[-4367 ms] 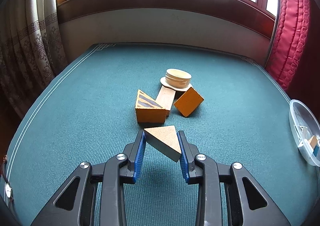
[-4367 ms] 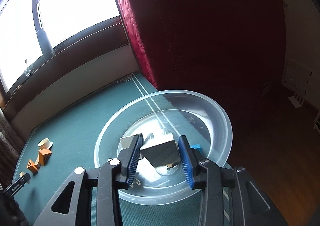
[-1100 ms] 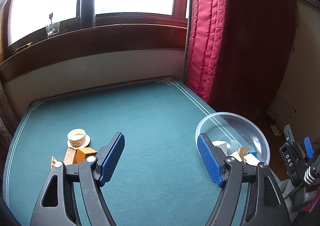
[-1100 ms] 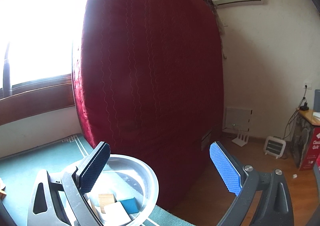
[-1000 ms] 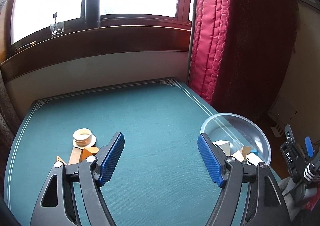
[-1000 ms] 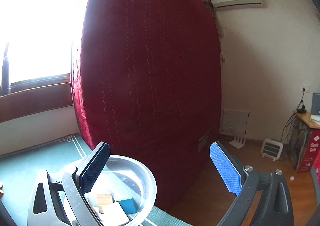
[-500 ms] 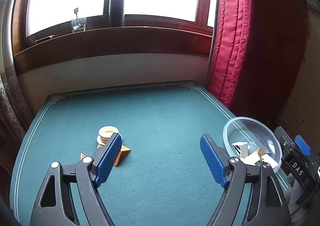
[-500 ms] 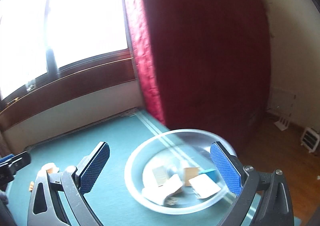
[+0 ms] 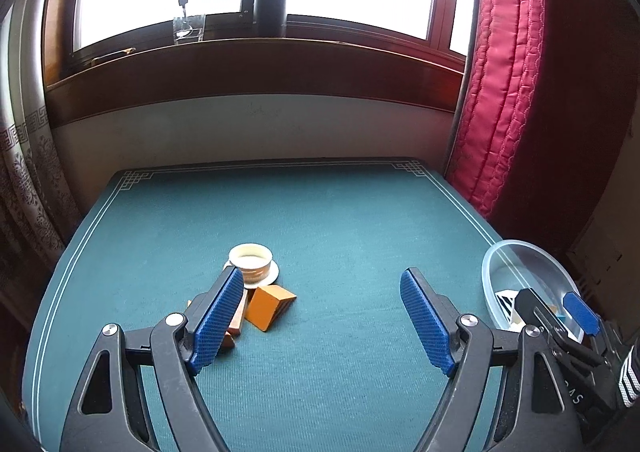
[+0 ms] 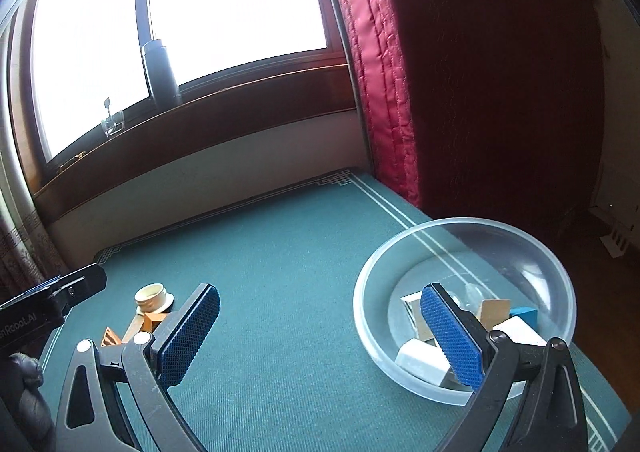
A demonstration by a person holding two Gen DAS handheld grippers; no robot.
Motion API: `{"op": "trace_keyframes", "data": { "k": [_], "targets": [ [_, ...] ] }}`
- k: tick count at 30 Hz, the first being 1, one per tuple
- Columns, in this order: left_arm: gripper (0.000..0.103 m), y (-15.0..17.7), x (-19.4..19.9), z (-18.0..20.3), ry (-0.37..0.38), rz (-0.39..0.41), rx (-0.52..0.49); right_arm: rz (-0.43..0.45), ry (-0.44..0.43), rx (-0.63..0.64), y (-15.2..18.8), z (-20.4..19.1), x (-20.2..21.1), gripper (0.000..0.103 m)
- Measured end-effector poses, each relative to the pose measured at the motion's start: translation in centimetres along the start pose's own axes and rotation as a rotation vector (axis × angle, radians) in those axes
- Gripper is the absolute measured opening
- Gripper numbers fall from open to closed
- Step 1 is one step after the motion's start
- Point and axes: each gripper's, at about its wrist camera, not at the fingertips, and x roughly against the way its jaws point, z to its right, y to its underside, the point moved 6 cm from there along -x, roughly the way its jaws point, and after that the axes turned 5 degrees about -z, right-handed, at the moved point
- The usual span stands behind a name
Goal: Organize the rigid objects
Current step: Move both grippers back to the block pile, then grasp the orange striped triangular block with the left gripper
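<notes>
Left wrist view: the left tool (image 9: 322,318) is held wide and empty over the surface (image 9: 320,212), aimed at wooden blocks (image 9: 269,306) lower left; bowl (image 10: 464,292) waits right, right tool (image 10: 320,332) likewise gaping, empty.

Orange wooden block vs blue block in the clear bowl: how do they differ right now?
The orange wooden block lies on the green table mat, tipped on an edge; the small blue block sits inside the clear plastic bowl. The orange one touches the other loose wooden pieces by the cream ring; the blue one sits among pale blocks. Neither is held by a gripper.
</notes>
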Motion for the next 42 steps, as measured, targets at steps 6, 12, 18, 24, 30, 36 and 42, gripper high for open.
{"op": "trace_keyframes", "data": {
  "k": [6, 12, 18, 24, 30, 36, 42],
  "targets": [
    [0.082, -0.4, -1.7, -3.5, -0.036, -0.033, 0.072, -0.048, -0.063, 0.029, 1.3, -1.5, -1.6, 0.102],
    [0.082, -0.2, -3.6, -7.7, -0.051, -0.078, 0.171, -0.13, -0.089, 0.063, 4.0, -2.4, -3.6, 0.102],
    [0.082, 0.7, -5.6, -9.8, -0.078, -0.124, 0.208, -0.165, -0.118, 0.084, 4.9, -3.0, -3.9, 0.102],
    [0.082, 2.4, -7.4, -10.5, -0.11, -0.192, 0.201, -0.181, -0.134, 0.064, 5.0, -2.5, -4.1, 0.102],
    [0.082, 3.6, -8.2, -9.3, -0.109, -0.222, 0.143, -0.193, -0.148, 0.056, 5.1, -2.5, -4.2, 0.102],
    [0.079, 4.8, -8.8, -9.5, -0.147, -0.256, 0.11, -0.205, -0.149, 0.034, 5.2, -2.2, -4.5, 0.102],
    [0.047, 6.1, -9.4, -10.7, -0.156, -0.302, 0.141, -0.209, -0.149, 0.03, 5.3, -2.2, -4.6, 0.102]
  ]
}}
